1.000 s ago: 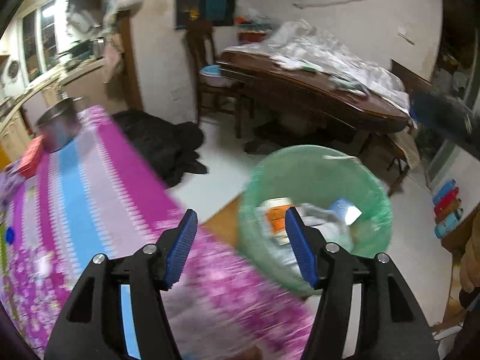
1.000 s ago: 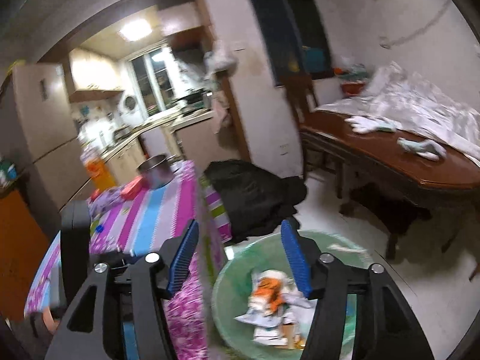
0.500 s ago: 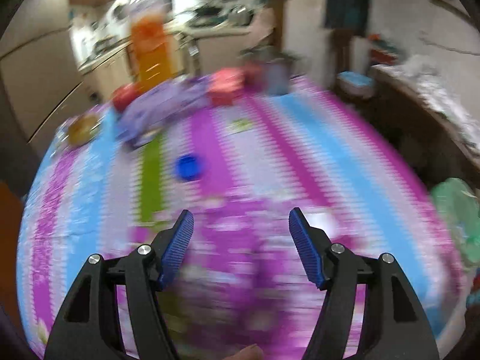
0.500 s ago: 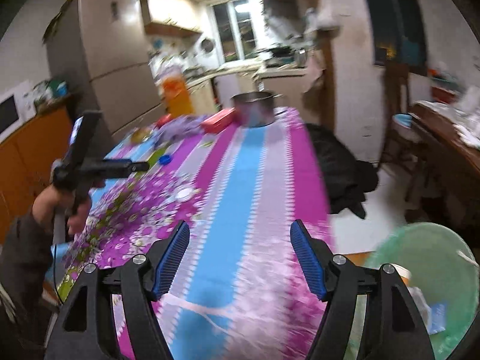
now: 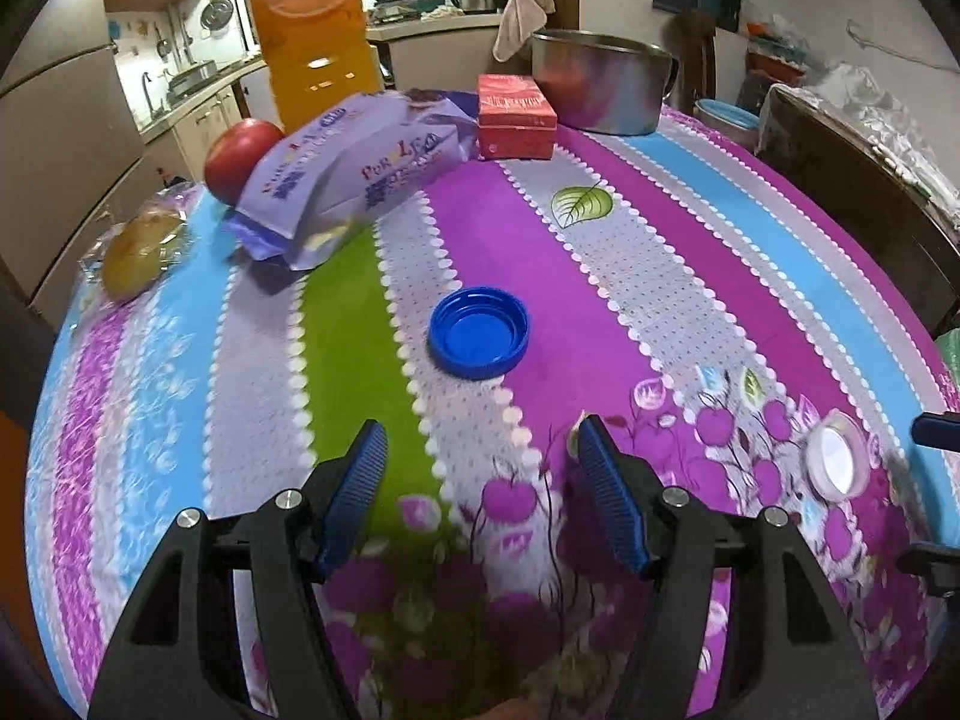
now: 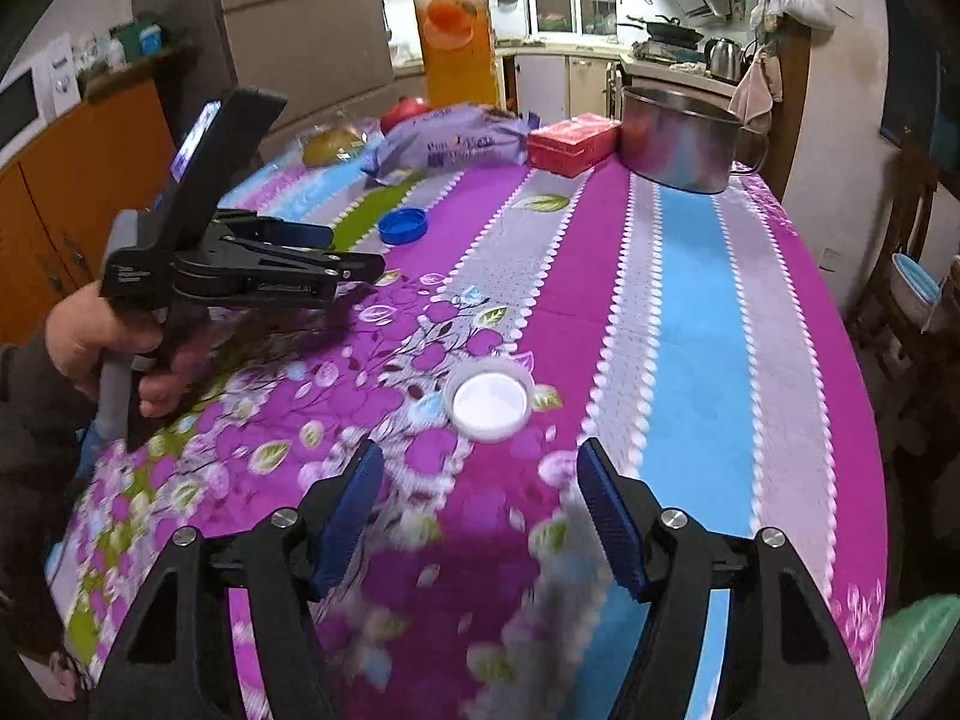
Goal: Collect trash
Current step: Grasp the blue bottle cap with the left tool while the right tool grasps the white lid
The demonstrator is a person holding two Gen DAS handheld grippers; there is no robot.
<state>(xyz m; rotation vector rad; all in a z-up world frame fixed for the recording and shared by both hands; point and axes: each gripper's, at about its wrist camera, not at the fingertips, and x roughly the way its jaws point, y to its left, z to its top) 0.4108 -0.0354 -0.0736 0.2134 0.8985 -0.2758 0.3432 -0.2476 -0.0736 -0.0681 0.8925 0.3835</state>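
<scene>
A blue bottle cap (image 5: 479, 333) lies open side up on the striped tablecloth, just ahead of my open, empty left gripper (image 5: 477, 468). It also shows in the right wrist view (image 6: 403, 225). A white lid (image 6: 489, 401) lies just ahead of my open, empty right gripper (image 6: 474, 483), and shows at the right in the left wrist view (image 5: 835, 462). The left gripper seen from the side (image 6: 354, 267) hovers over the table near the blue cap. A green-lined trash bin (image 6: 912, 648) peeks in at the lower right.
At the table's far end stand an orange juice bottle (image 5: 309, 24), a purple snack bag (image 5: 354, 174), a red box (image 5: 516, 117), a steel pot (image 5: 600, 81), a tomato (image 5: 240, 159) and a wrapped bun (image 5: 141, 249). A wooden table (image 5: 864, 180) stands to the right.
Both grippers swung away from the trash bin to the table. The left now faces the blue cap and the right faces the white lid. Both stayed open.
</scene>
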